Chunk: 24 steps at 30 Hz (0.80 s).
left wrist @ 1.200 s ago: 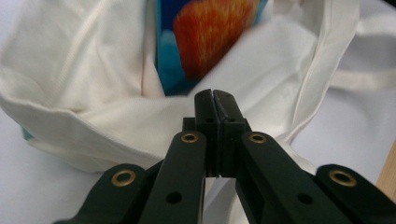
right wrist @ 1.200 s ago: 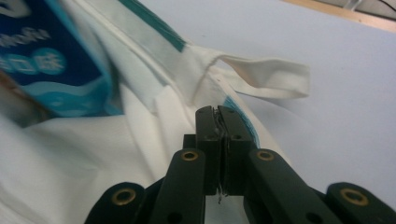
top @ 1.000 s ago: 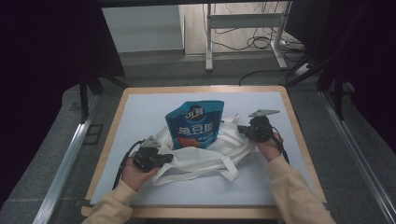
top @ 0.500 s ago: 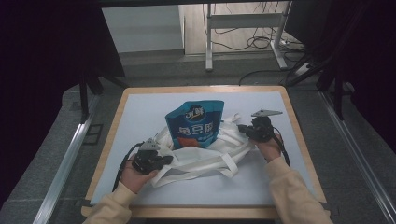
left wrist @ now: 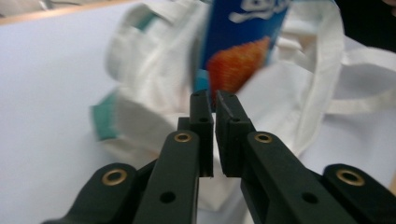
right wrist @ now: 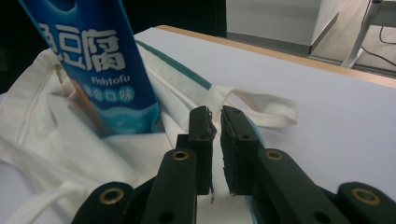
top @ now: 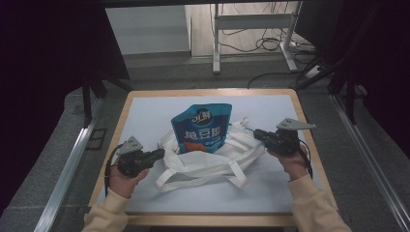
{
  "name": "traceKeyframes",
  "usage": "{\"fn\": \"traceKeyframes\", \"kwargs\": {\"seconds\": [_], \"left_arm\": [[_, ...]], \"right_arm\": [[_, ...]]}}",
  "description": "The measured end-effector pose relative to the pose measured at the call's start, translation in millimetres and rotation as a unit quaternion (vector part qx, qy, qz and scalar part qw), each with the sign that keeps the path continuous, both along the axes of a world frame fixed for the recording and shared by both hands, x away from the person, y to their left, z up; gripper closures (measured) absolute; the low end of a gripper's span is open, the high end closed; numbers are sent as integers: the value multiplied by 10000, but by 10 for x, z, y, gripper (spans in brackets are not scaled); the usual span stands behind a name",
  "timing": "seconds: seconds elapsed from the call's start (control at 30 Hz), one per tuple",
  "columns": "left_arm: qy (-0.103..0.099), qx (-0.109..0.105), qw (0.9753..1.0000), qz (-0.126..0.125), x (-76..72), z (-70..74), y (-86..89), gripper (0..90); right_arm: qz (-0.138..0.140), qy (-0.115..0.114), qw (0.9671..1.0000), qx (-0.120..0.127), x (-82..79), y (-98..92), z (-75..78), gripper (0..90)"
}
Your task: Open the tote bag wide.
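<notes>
Fingers nearly shut on both grippers, left [top: 157, 154] and right [top: 258, 133], pinching bag [top: 208, 162] cloth, we have the pouch [top: 202, 126] half in.

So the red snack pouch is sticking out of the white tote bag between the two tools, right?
Not quite: the snack pouch is blue, with only an orange picture on its front, as the high view shows. It does stick out of the white tote bag, between the left tool and the right tool.
</notes>
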State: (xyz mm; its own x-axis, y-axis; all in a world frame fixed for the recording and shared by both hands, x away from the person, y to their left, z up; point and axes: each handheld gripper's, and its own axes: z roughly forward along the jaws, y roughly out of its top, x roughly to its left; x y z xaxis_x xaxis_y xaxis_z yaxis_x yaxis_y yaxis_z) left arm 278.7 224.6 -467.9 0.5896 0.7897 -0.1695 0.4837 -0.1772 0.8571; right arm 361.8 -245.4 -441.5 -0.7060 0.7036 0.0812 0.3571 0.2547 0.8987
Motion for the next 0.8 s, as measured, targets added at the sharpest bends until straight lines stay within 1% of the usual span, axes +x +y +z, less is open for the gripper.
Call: {"fn": "traceKeyframes", "kwargs": {"seconds": [0.07,0.13,0.2,0.23,0.27,0.37,0.43,0.5,0.53,0.57,0.6,0.7,0.77,0.8], "left_arm": [[14,34,9998,182,0,-36,82,812],[90,-6,9993,363,2,-92,158,755],[228,31,9983,544,12,-155,217,634],[317,26,9979,567,18,-182,243,581],[360,28,9976,584,19,-208,264,553],[455,120,9968,650,33,-290,294,475],[558,186,9961,665,63,-348,297,440],[647,256,9953,673,93,-402,284,410],[647,256,9953,673,93,-402,284,399],[685,302,9950,665,108,-426,275,399],[738,364,9945,651,128,-457,261,385],[799,398,9938,663,149,-482,244,372],[818,402,9936,668,153,-487,240,366],[824,426,9935,653,158,-491,236,362]], "right_arm": [[-22,20,10000,42,-66,-87,-16,773],[-86,-11,9999,54,-125,-166,-41,713],[-159,-82,9998,40,-183,-236,-65,615],[-212,-133,9997,23,-211,-266,-79,583],[-254,-144,9996,19,-237,-296,-94,552],[-354,-130,9993,32,-282,-375,-147,477],[-427,-124,9990,14,-301,-418,-192,457],[-460,-49,9989,43,-316,-470,-241,447],[-460,-49,9989,43,-316,-470,-241,447],[-496,-17,9988,38,-321,-493,-277,442],[-551,110,9984,-8,-334,-540,-363,436],[-624,297,9975,-132,-341,-599,-516,430],[-650,408,9969,-189,-341,-624,-589,426],[-663,426,9967,-206,-341,-631,-603,424]]}}
